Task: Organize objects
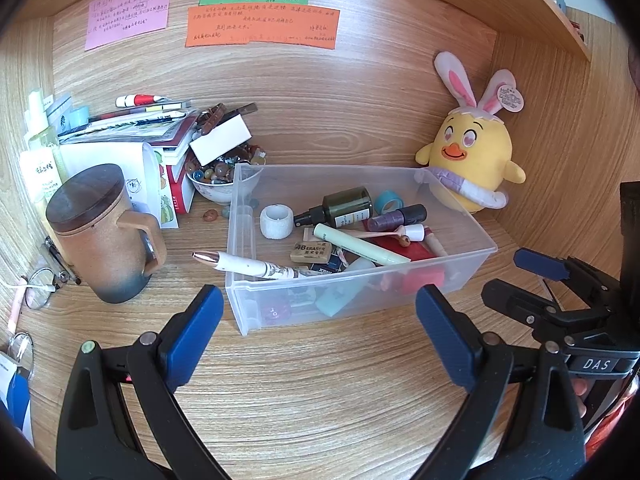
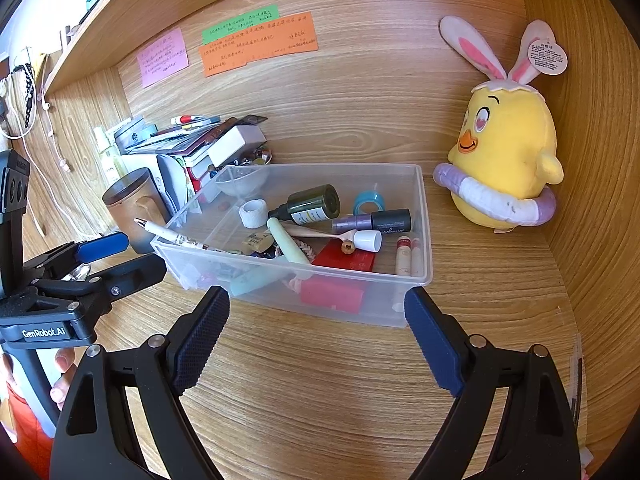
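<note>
A clear plastic bin (image 1: 472, 264) (image 2: 424, 216) stands on the wooden desk and holds several small items: a dark green spray bottle (image 1: 340, 208) (image 2: 312, 204), a white tape roll (image 1: 276, 221), a 4B eraser (image 1: 312, 252), a pale green tube (image 1: 360, 244) and a blue tape roll (image 2: 369, 201). A white pen (image 1: 240, 264) (image 2: 172, 236) lies across the bin's left rim. My left gripper (image 1: 320, 308) is open and empty just in front of the bin. My right gripper (image 2: 316, 312) is open and empty, also in front of the bin.
A brown lidded mug (image 1: 100, 232) stands left of the bin. Behind it are stacked books (image 1: 160, 128), a bowl of beads (image 1: 216, 176) and bottles (image 1: 40, 140). A yellow plush chick (image 1: 472, 152) (image 2: 508, 160) sits at the right. Wooden walls enclose the desk.
</note>
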Tool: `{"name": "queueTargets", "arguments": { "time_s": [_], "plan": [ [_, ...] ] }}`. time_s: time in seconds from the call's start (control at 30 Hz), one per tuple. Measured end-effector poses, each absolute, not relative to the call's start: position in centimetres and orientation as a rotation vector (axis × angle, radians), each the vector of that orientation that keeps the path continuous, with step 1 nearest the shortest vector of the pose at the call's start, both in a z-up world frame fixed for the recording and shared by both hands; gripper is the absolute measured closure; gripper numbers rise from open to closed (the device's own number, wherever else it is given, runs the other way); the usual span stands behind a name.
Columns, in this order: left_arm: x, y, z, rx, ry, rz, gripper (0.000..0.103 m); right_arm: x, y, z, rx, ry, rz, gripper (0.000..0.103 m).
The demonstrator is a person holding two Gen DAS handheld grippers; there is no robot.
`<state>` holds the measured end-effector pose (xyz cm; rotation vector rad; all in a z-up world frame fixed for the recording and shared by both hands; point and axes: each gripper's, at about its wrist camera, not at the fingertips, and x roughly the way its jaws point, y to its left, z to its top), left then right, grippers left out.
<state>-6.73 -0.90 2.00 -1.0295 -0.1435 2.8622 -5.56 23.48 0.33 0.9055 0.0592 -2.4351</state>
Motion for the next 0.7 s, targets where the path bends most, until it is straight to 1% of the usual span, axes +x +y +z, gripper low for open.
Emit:
{"name": "queueTargets", "arguments": {
  "time_s": [0.6,0.7],
  "plan": [
    [-6.28,-0.25,1.95,-1.024,-0.102,2.860,0.005,-5.35,23.42,0.09,0.919,0.056,-2.427,0.015],
    [-6.44,-0.33,1.79,-1.042,-0.112,2.851,0.002,-5.52,23.50,-0.01,0.925,0.056,-2.426,0.015]
  ]
}}
